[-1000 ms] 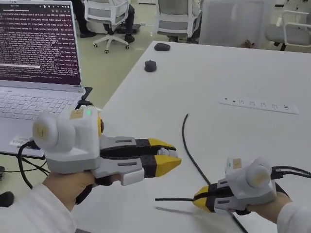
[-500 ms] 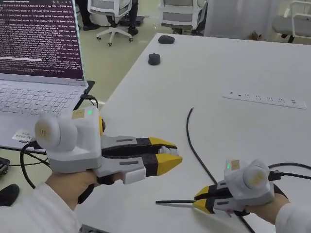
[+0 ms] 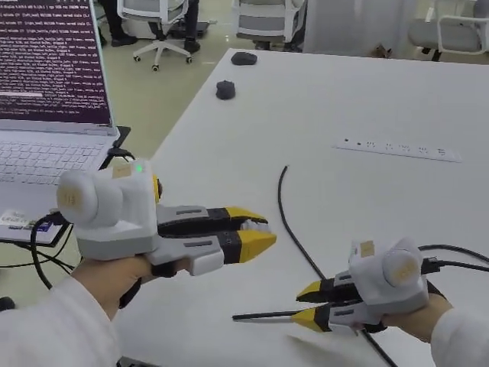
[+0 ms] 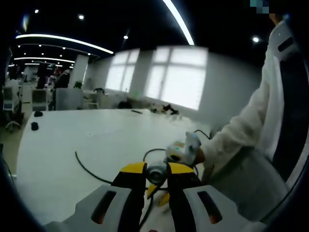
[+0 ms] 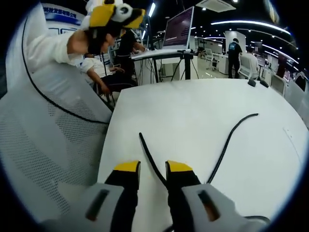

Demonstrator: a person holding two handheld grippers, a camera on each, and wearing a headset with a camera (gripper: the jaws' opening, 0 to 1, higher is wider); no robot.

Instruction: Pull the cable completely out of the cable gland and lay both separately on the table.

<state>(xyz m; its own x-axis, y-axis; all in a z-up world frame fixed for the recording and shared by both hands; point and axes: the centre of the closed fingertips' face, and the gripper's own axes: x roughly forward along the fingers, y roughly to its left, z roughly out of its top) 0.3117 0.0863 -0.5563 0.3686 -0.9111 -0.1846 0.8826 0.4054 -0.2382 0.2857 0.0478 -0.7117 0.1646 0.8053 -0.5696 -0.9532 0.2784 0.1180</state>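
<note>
Cable gland [image 4: 157,172] sits pinched between the yellow tips of the left gripper [image 3: 262,229], whose jaws are drawn narrow around it; the left hand [image 3: 114,275] holds that gripper from below, roughly level and raised off the table [image 3: 367,99], pointing right toward the cable [image 3: 279,200], with gland and cable well apart; a white sleeve covers the forearm.

The cable lies on the table as a black curve; its free near end runs leftward out of the right gripper [image 3: 308,304]; the right hand [image 3: 416,321] wraps the back of that gripper, keeps it low over the table and points it left along this end; in the right gripper view its jaws stand a little apart, the cable passing through the gap close to one jaw, with no clamp on it.

Beyond the cable lies a white power strip [image 3: 397,149]; farther past it rest two dark mice [image 3: 225,89]; left of the cable an open laptop [image 3: 46,115] stands on a separate surface.
</note>
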